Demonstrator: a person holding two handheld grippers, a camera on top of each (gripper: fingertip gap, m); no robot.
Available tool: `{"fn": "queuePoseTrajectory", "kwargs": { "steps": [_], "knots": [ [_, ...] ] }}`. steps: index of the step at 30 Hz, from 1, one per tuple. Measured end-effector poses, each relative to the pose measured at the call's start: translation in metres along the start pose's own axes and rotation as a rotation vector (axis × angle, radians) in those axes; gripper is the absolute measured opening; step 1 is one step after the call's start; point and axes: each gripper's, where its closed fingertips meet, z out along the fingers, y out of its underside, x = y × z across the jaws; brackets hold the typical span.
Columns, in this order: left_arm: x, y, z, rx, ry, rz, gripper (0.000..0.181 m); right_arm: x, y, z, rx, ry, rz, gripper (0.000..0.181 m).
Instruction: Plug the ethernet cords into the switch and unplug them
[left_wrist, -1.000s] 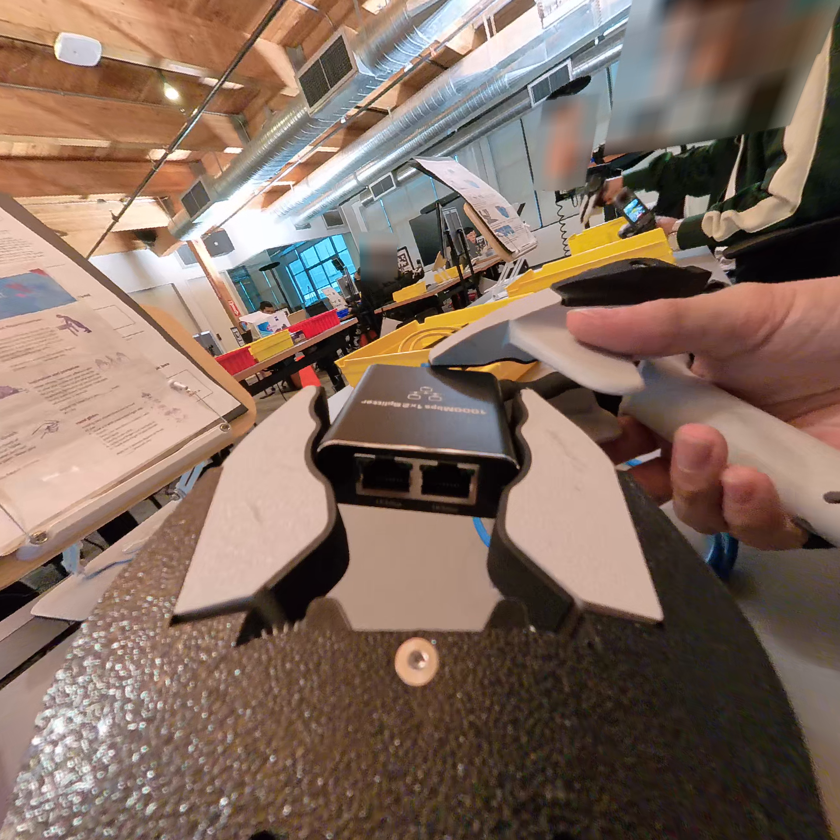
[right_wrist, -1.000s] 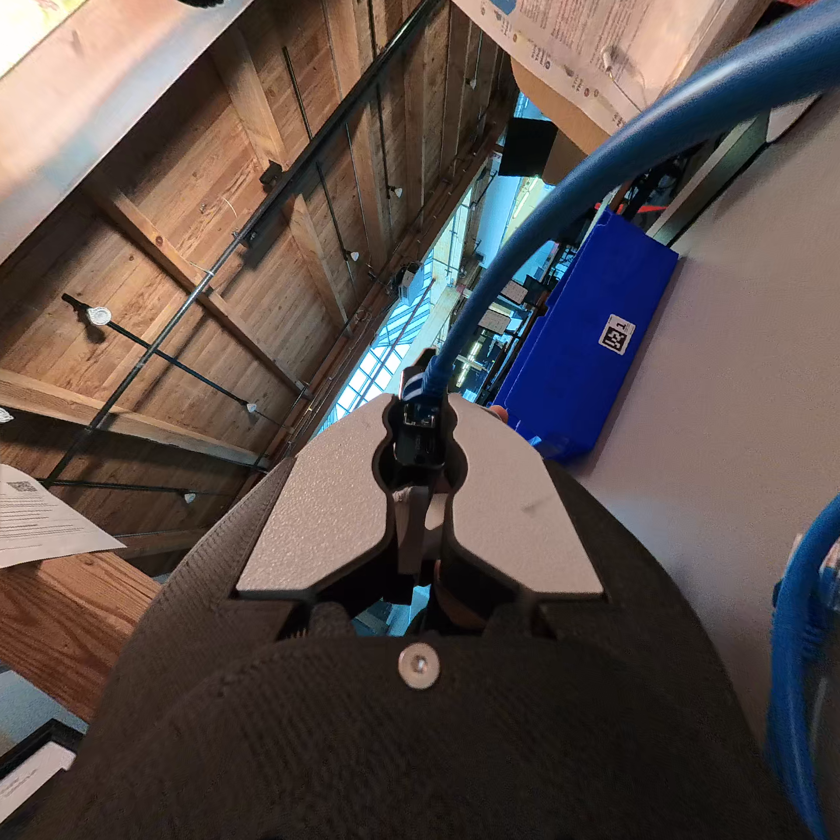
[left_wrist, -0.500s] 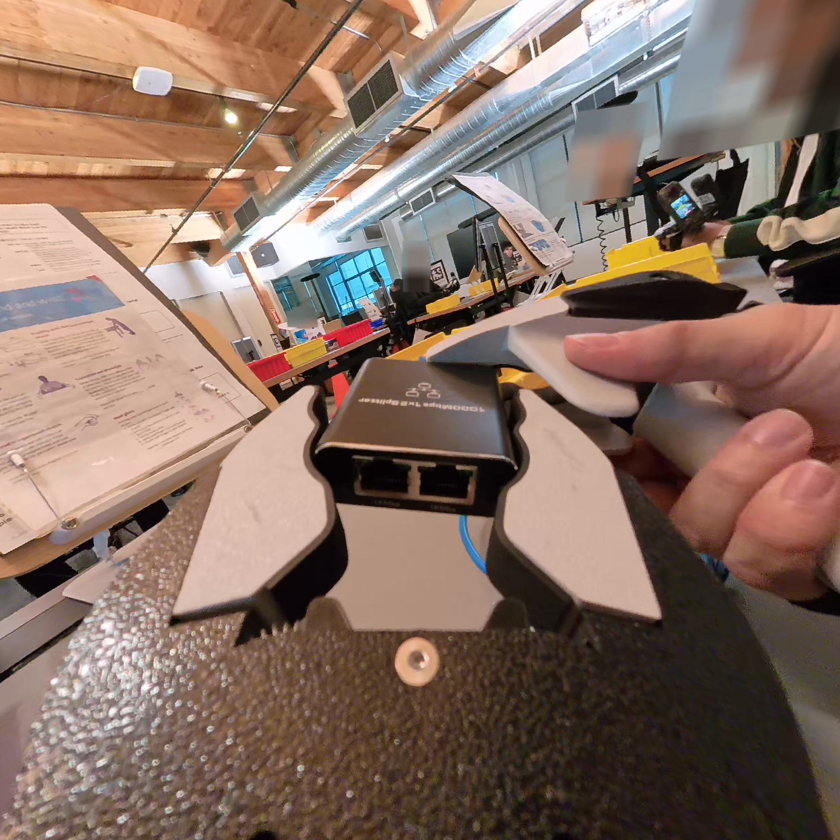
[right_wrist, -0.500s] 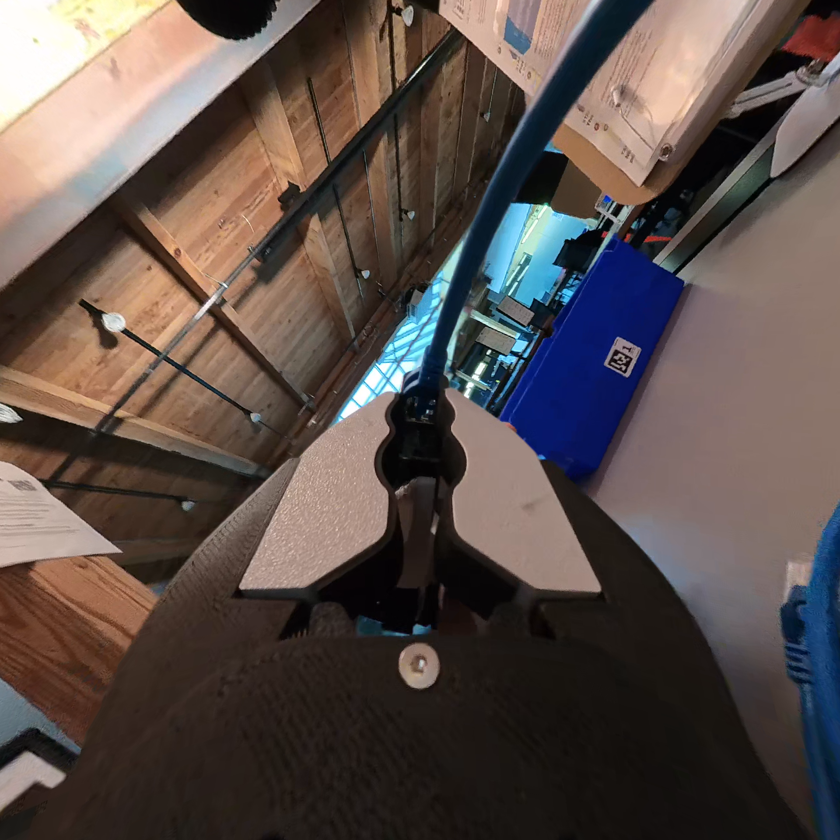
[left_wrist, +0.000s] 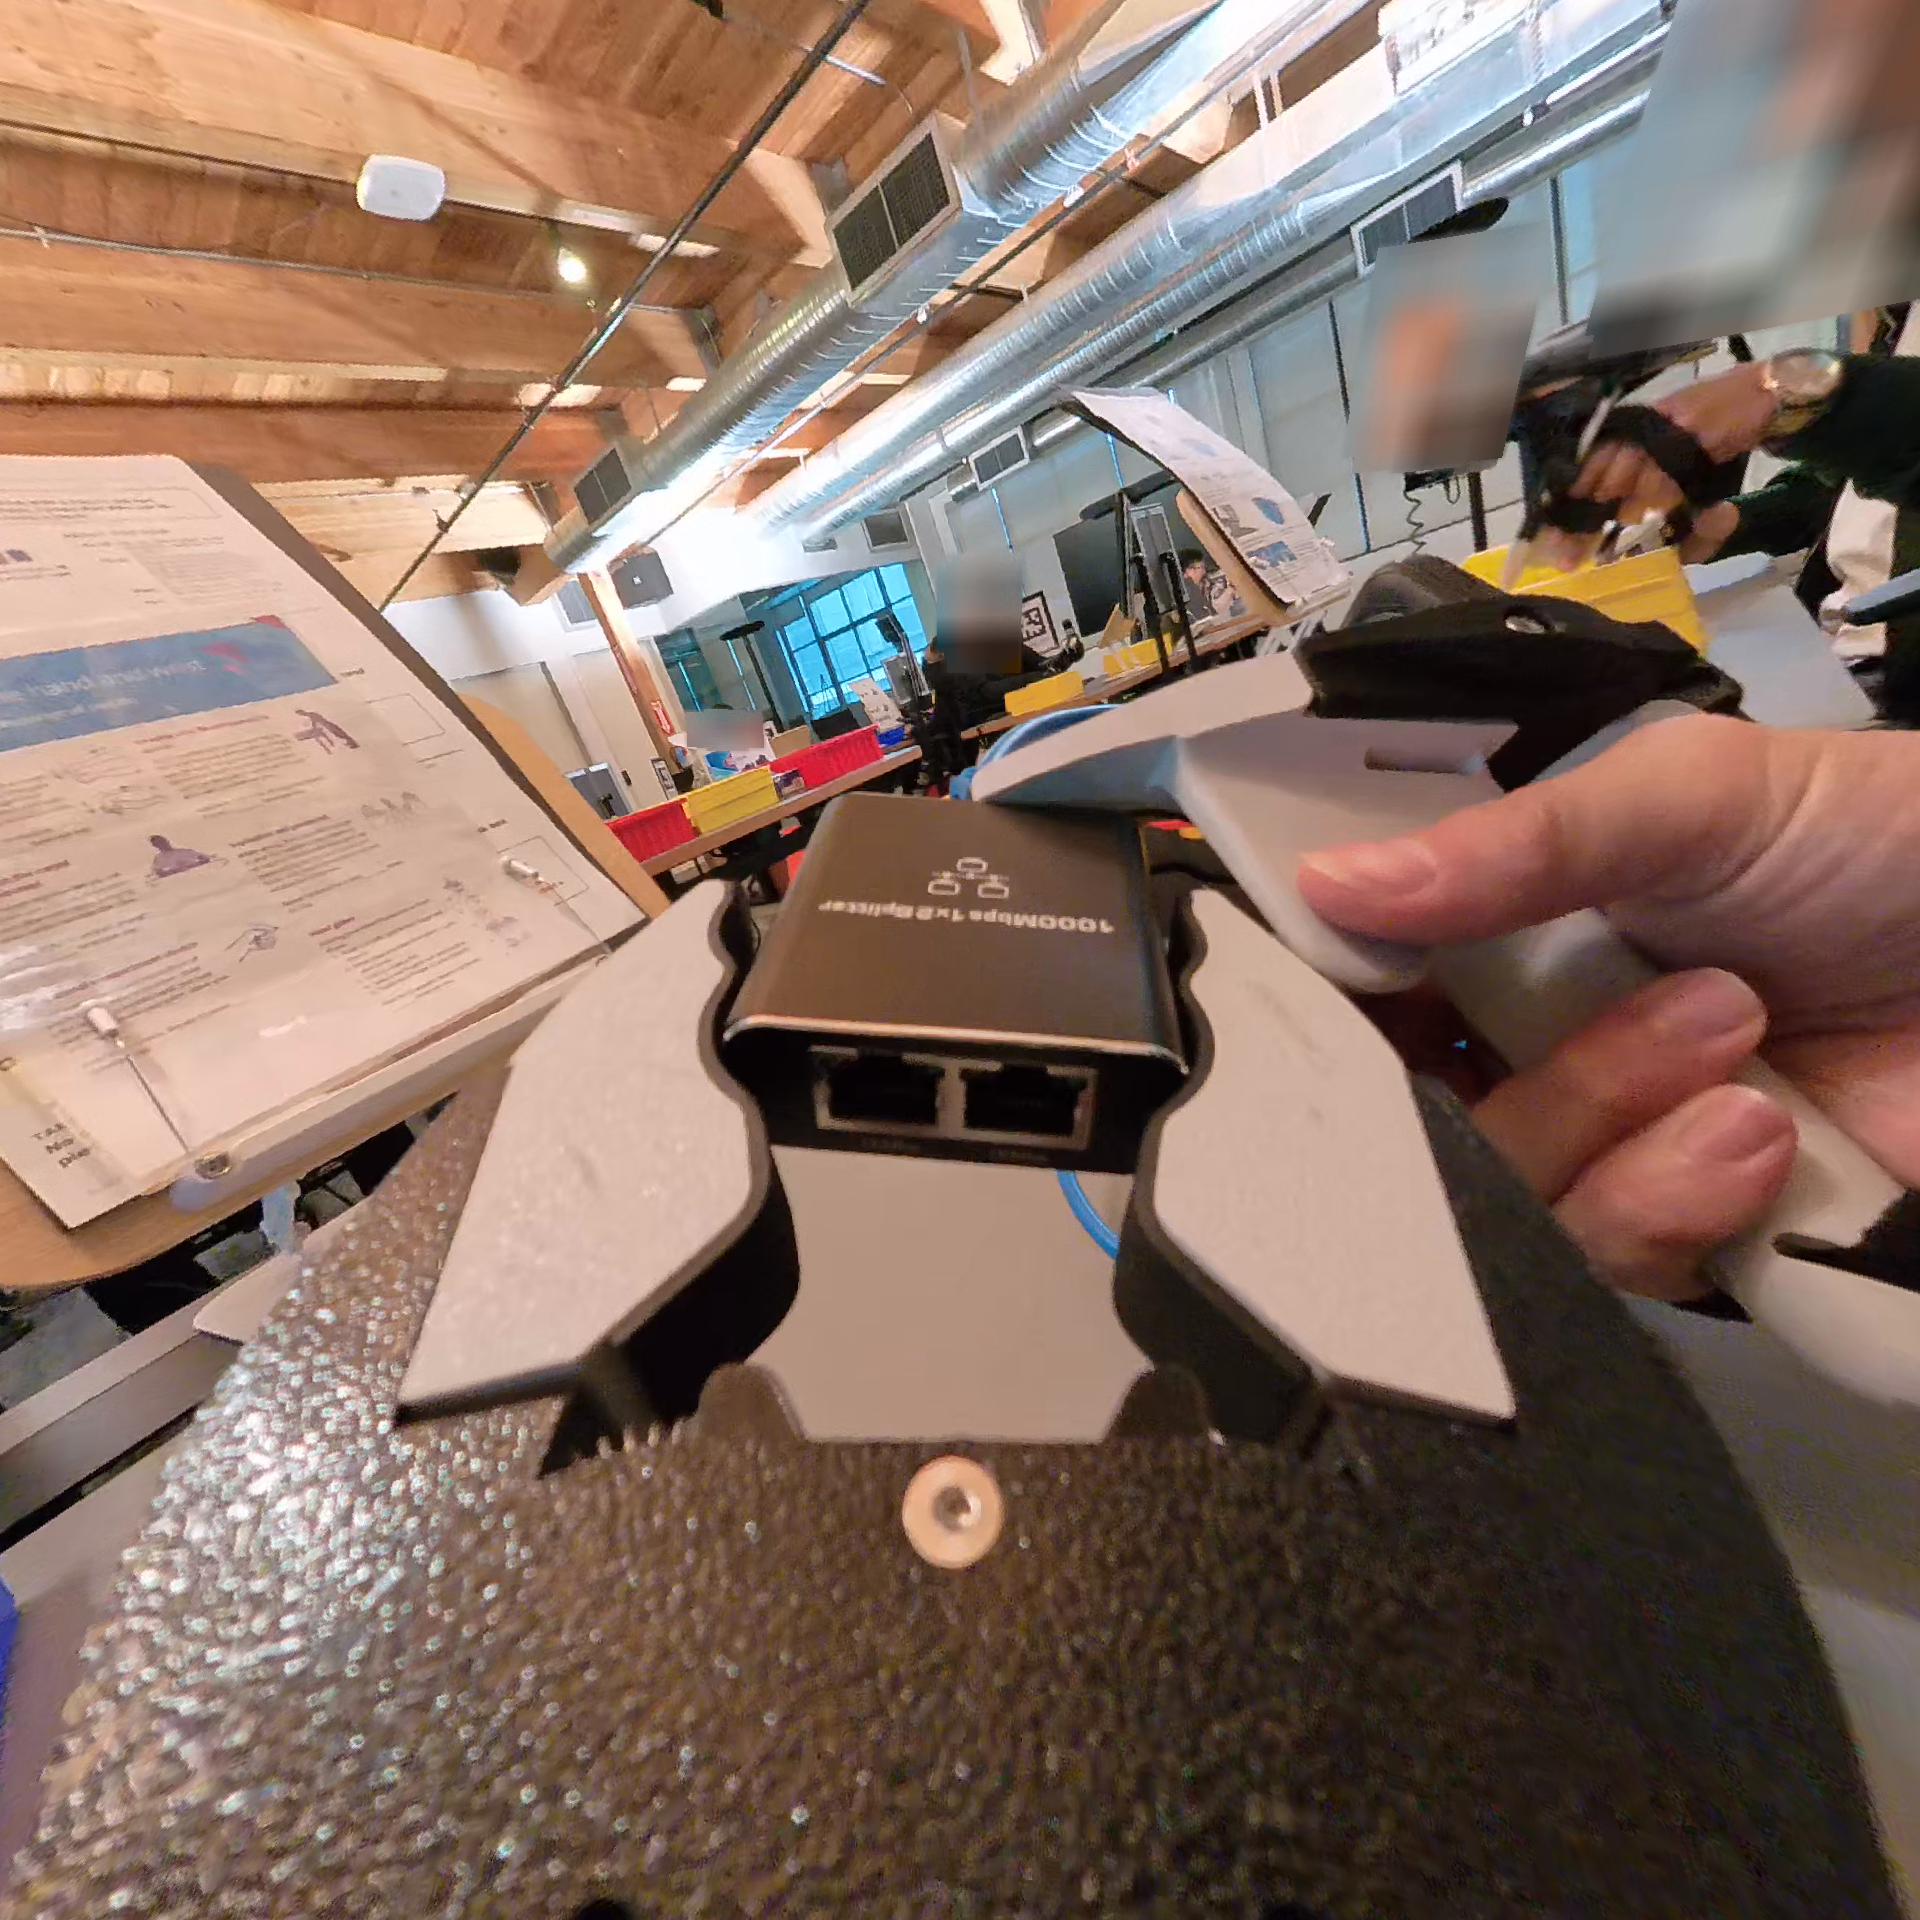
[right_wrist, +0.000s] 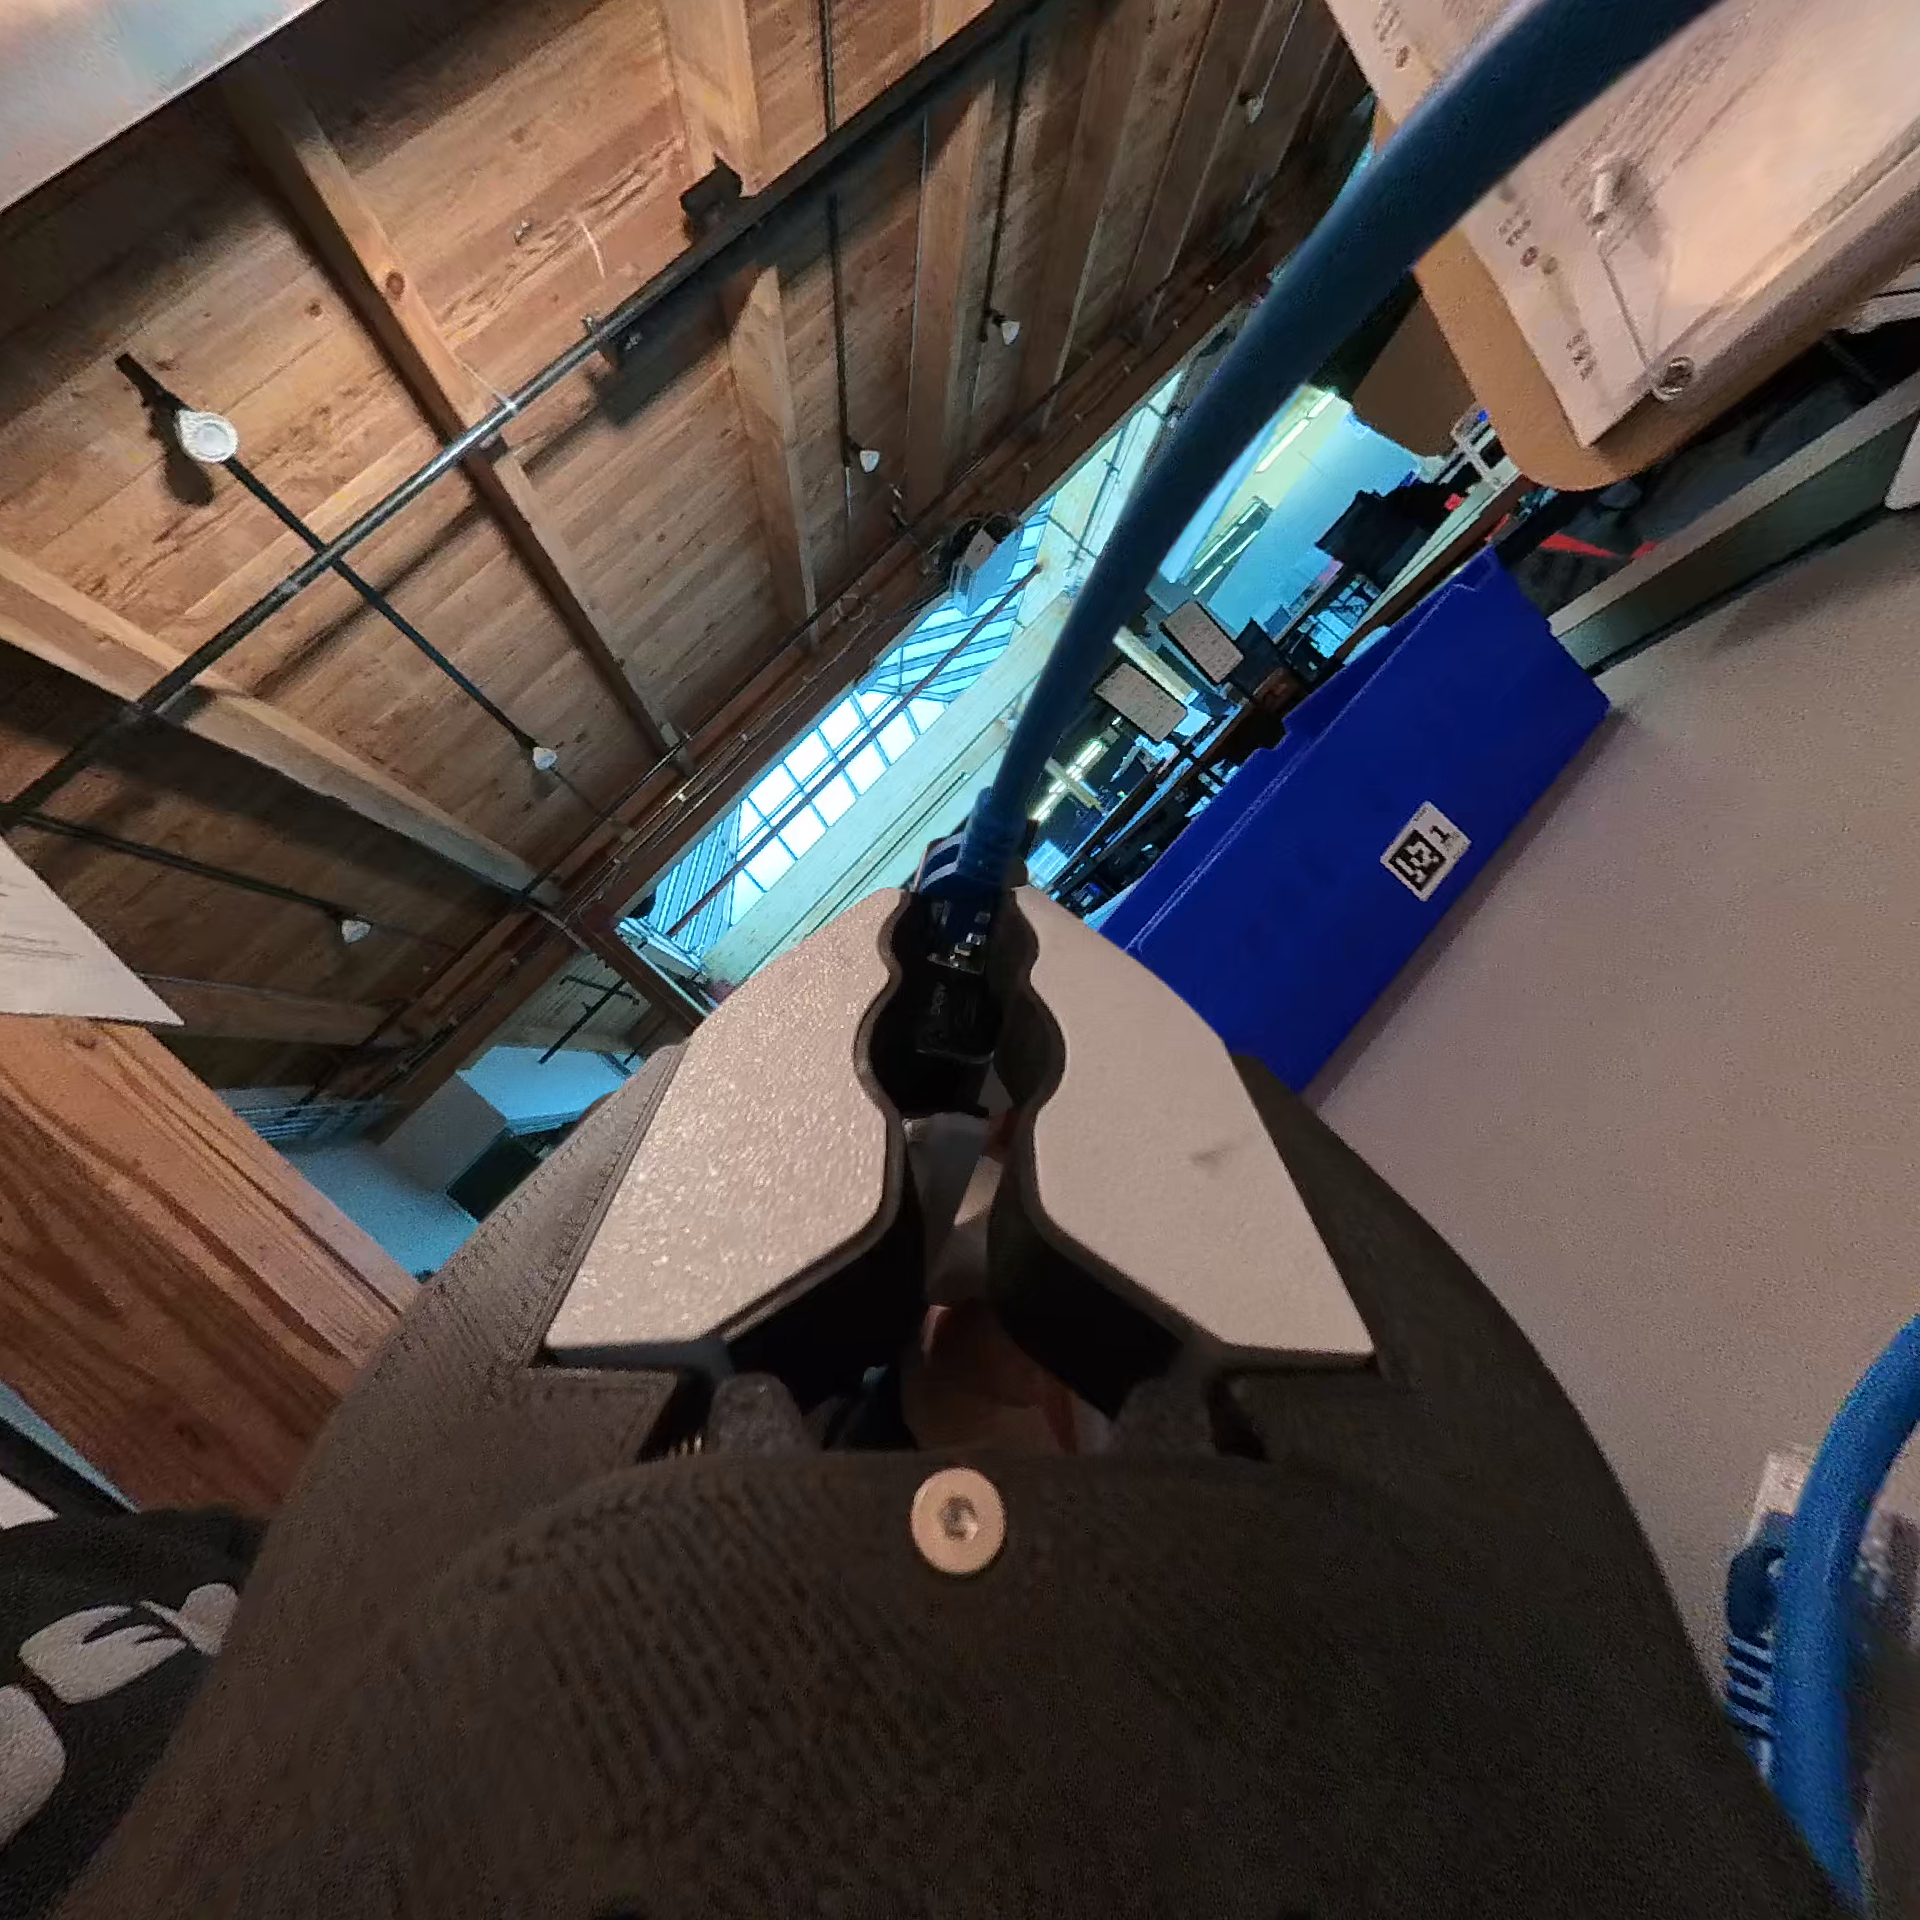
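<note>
Left gripper (left_wrist: 961, 1023) is clamped on the switch (left_wrist: 966, 945) by its side walls, both near ports empty; it looks like a light, rigid, slick box, so side grip suits. Right gripper (right_wrist: 958, 997) pinches the plug (right_wrist: 954, 987) of the cord (right_wrist: 1164, 499); stiff plug, springy cable, probably a fragile latch. Right gripper body and hand (left_wrist: 1683, 935) crowd the switch's far right; a stand (left_wrist: 208, 831) sits left, a bin (right_wrist: 1351, 862) beyond.

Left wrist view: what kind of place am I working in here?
Likely a shared workshop or data-collection lab in a converted industrial loft: exposed wooden ceiling beams and metal air ducts overhead, long worktables carrying red and yellow bins, and an instruction sheet on a stand beside you.
</note>
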Motion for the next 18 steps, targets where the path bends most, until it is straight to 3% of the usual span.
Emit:
{"fn": "queuePoseTrajectory", "kwargs": {
  "steps": [7,10,18],
  "knots": [
    [-0.005,-0.002,-0.002,0.03,-0.031,0.016,0.075,-0.001,0.001,0.004,0.018,-0.019,0.041,0.013],
    [-0.007,-0.007,-0.003,0.031,-0.058,0.107,0.075,-0.003,0.001,0.005,0.015,-0.038,0.047,0.013],
    [-0.007,0.004,-0.001,0.023,0.005,-0.056,0.076,0.004,0.0,0.007,-0.049,0.047,-0.09,0.014]
  ]
}}
